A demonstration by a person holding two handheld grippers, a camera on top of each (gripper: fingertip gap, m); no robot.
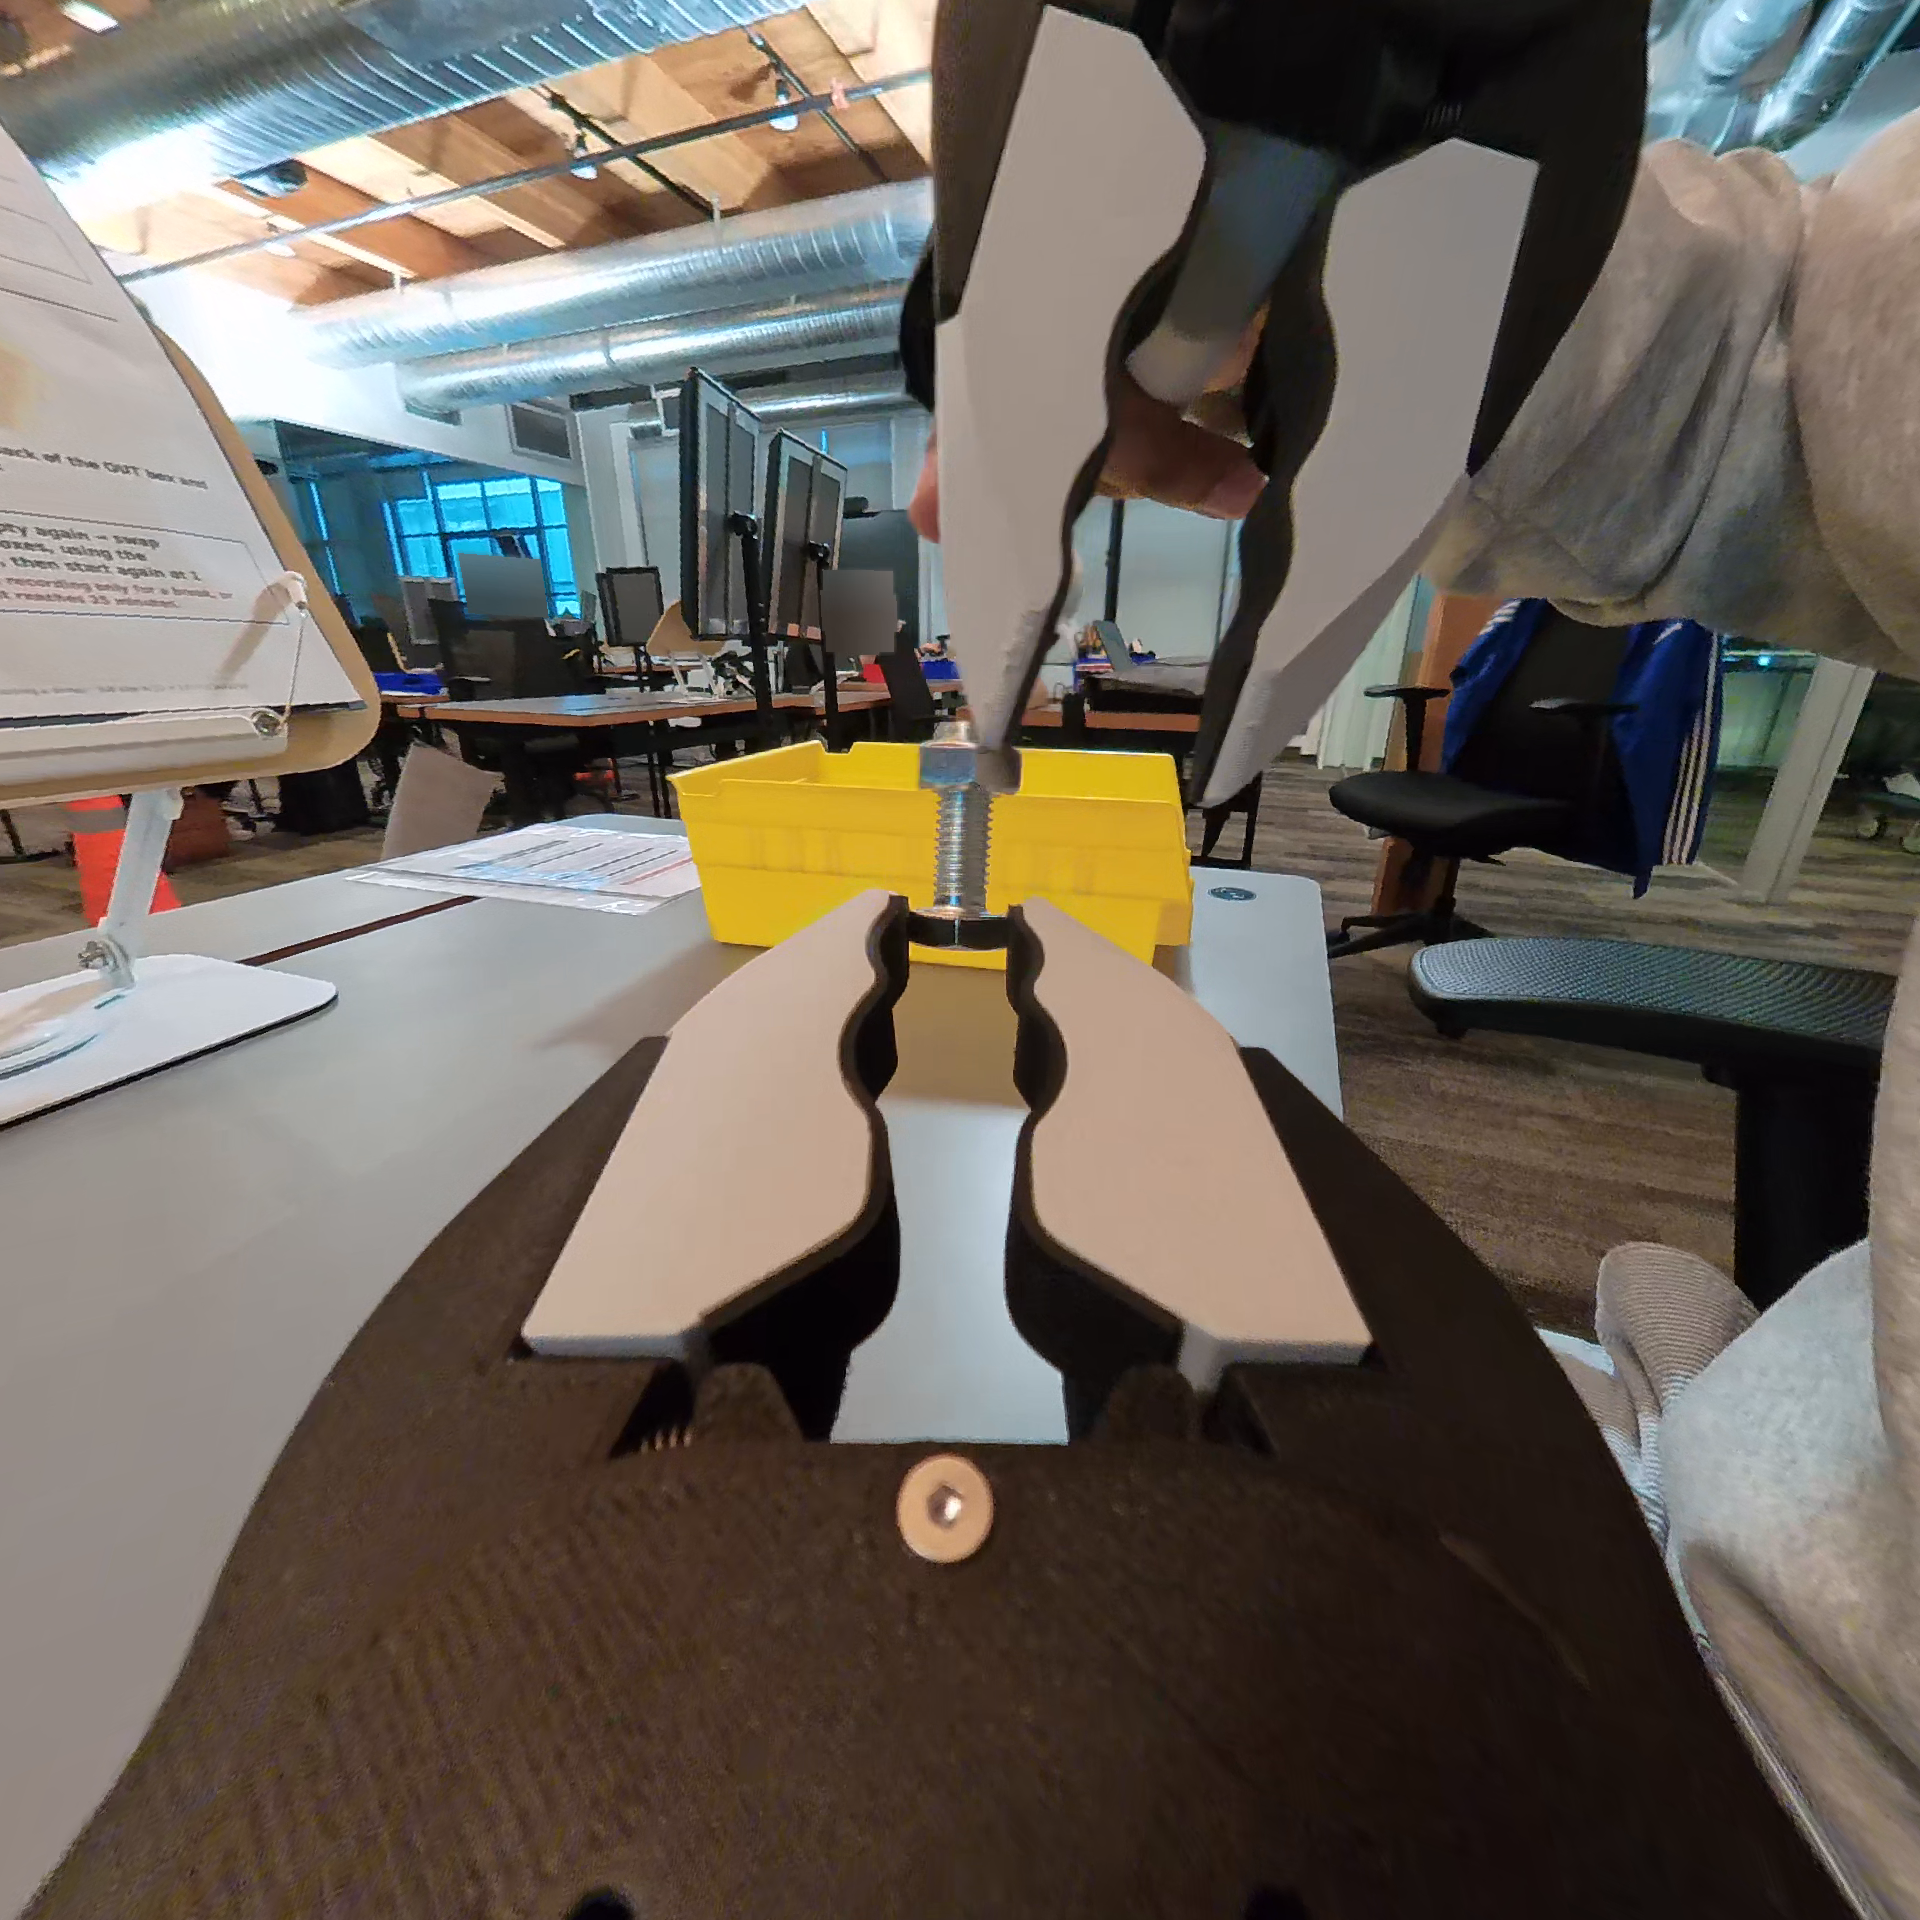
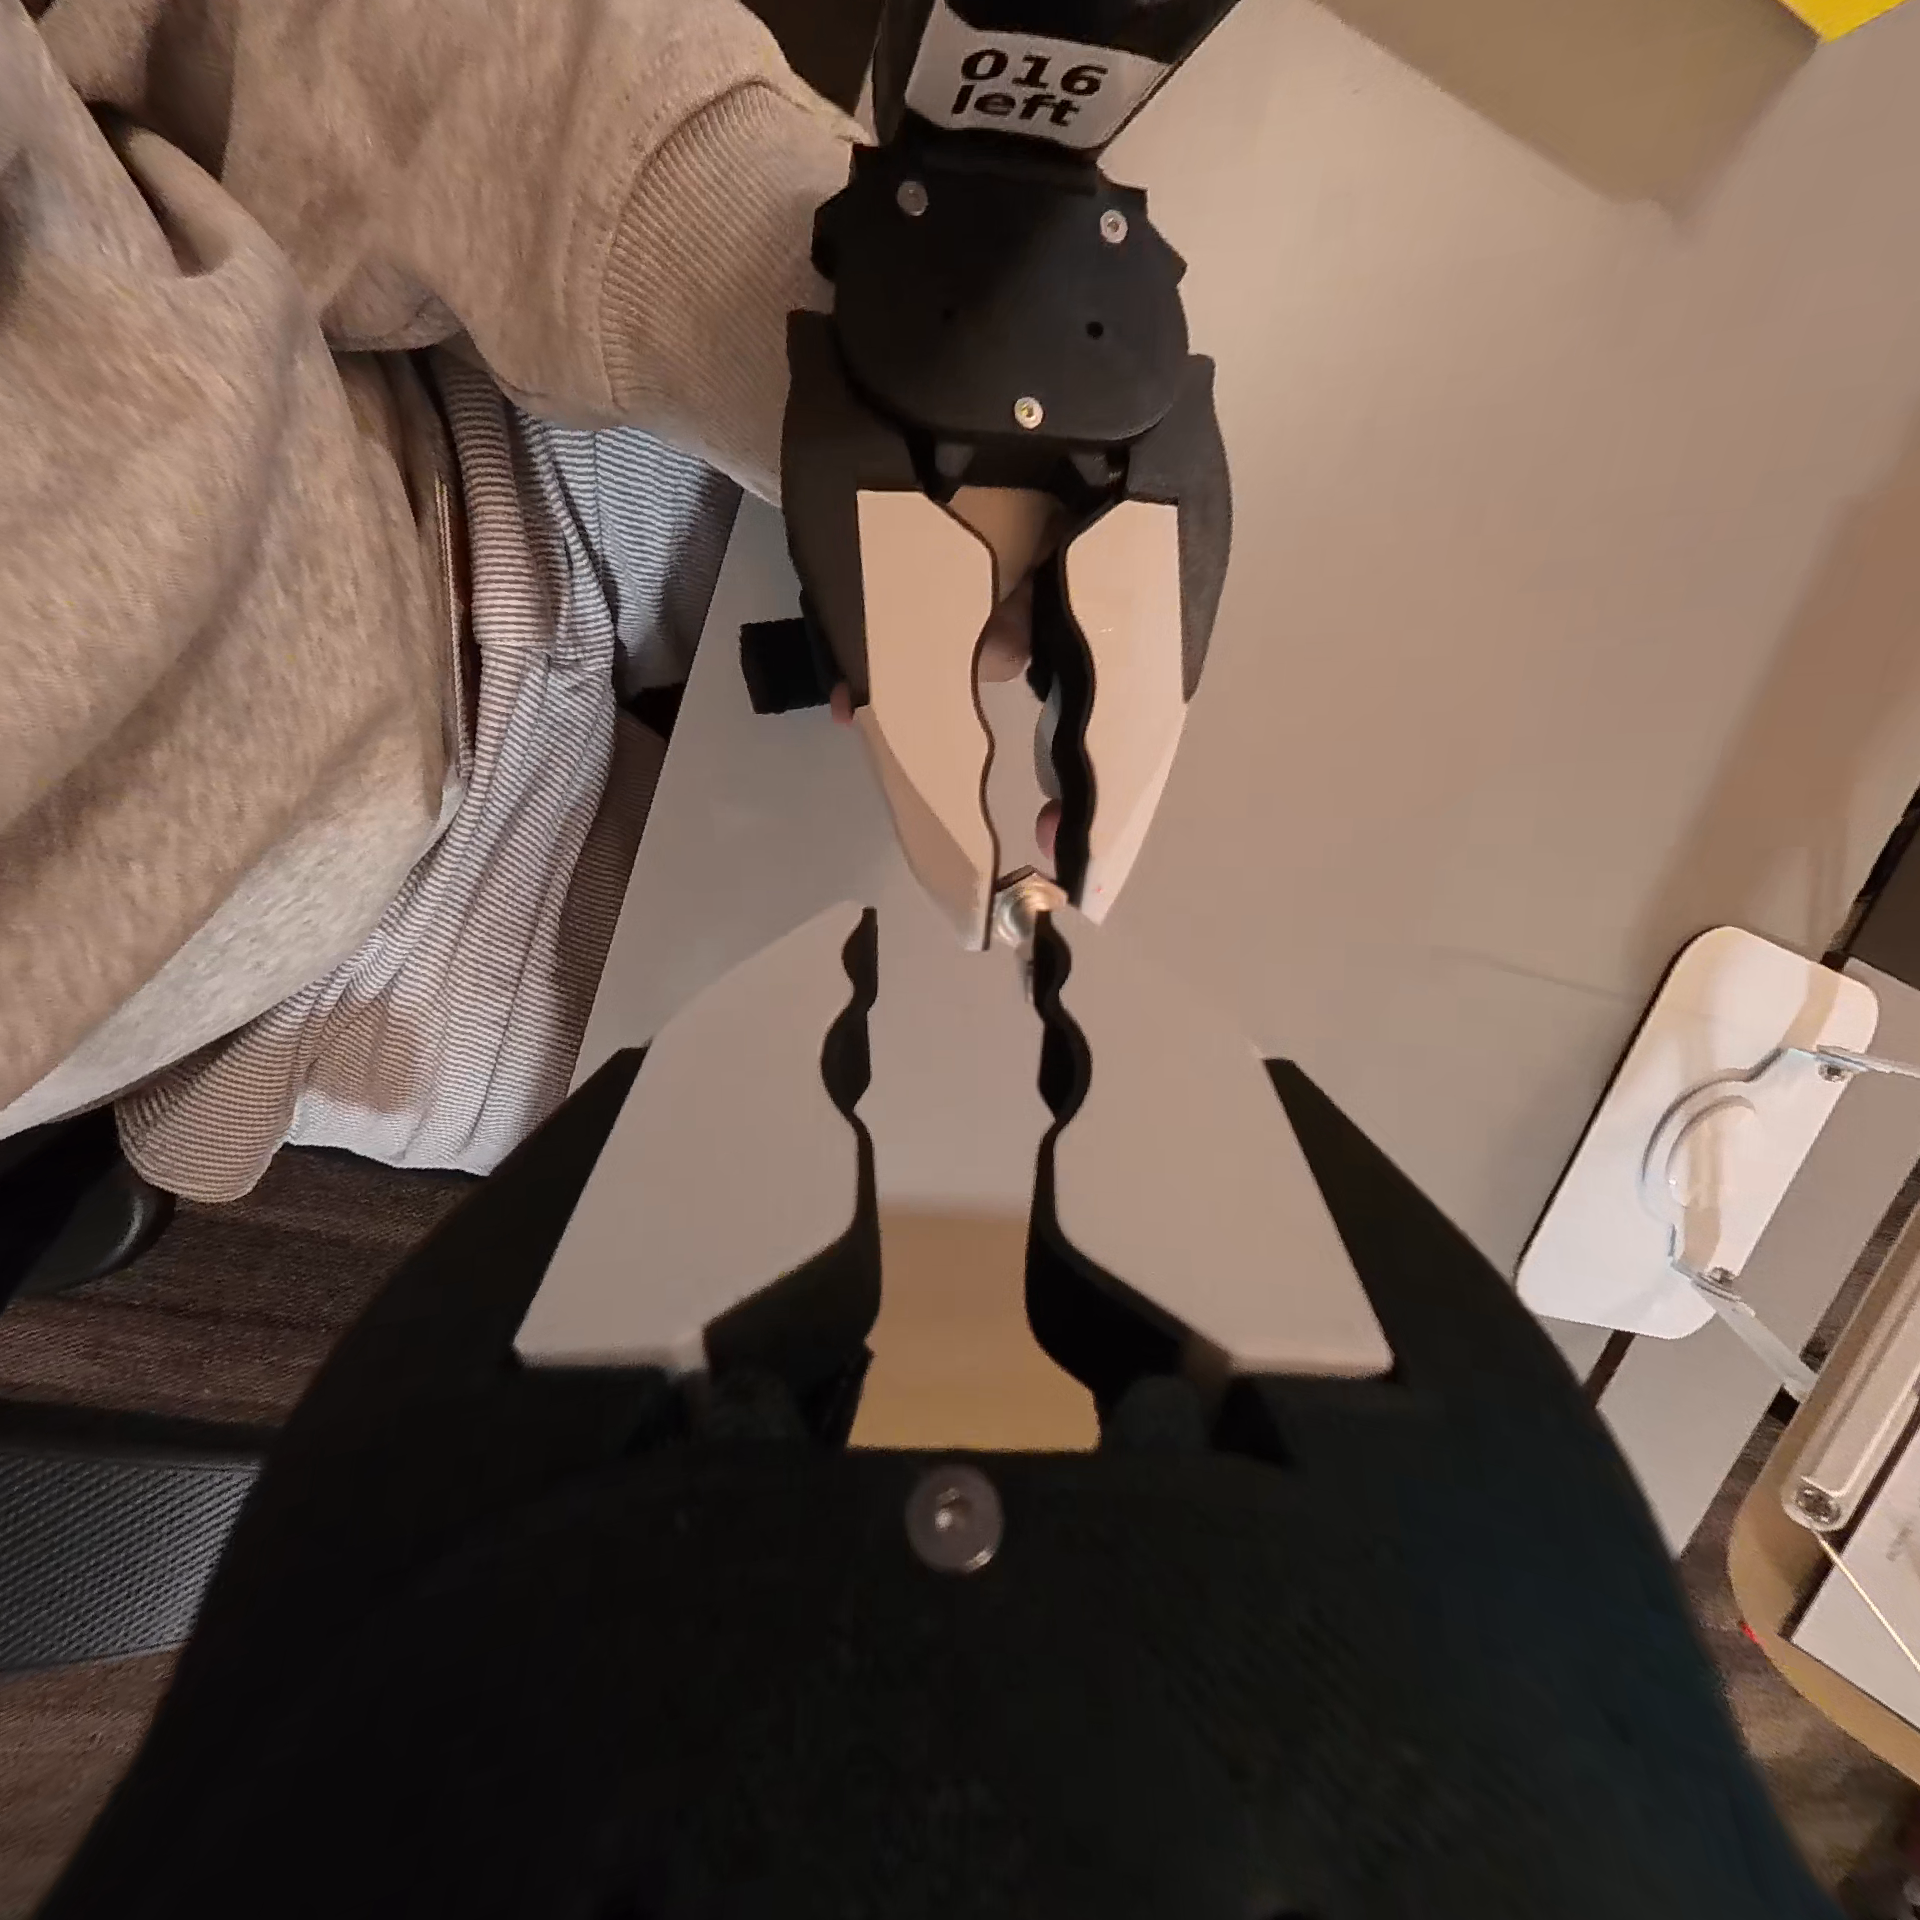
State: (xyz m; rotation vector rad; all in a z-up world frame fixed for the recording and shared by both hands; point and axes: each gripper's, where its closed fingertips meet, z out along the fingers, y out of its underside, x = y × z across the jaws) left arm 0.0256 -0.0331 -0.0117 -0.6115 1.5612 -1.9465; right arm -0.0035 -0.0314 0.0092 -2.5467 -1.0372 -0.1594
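My left gripper (image 1: 958,920) is shut on the head of a silver bolt (image 1: 961,847) and holds it upright above the grey table (image 1: 416,1091). A silver nut (image 1: 948,769) sits at the top of the thread. My right gripper (image 1: 1107,779) comes down from above with its jaws open. One of its fingertips (image 1: 1000,764) touches the side of the nut, and the other stands well apart to the right. In the right wrist view the right gripper (image 2: 956,935) is open, and the left gripper (image 2: 1029,916) holds the bolt and nut (image 2: 1013,909) end-on against one right fingertip (image 2: 1044,951).
A yellow bin (image 1: 810,831) stands on the table just behind the bolt. A document stand (image 1: 156,520) is at the left; its white base (image 2: 1704,1143) is also in the right wrist view. A paper sheet (image 1: 540,862) lies behind it. An office chair (image 1: 1507,800) and armrest (image 1: 1662,987) are at the right.
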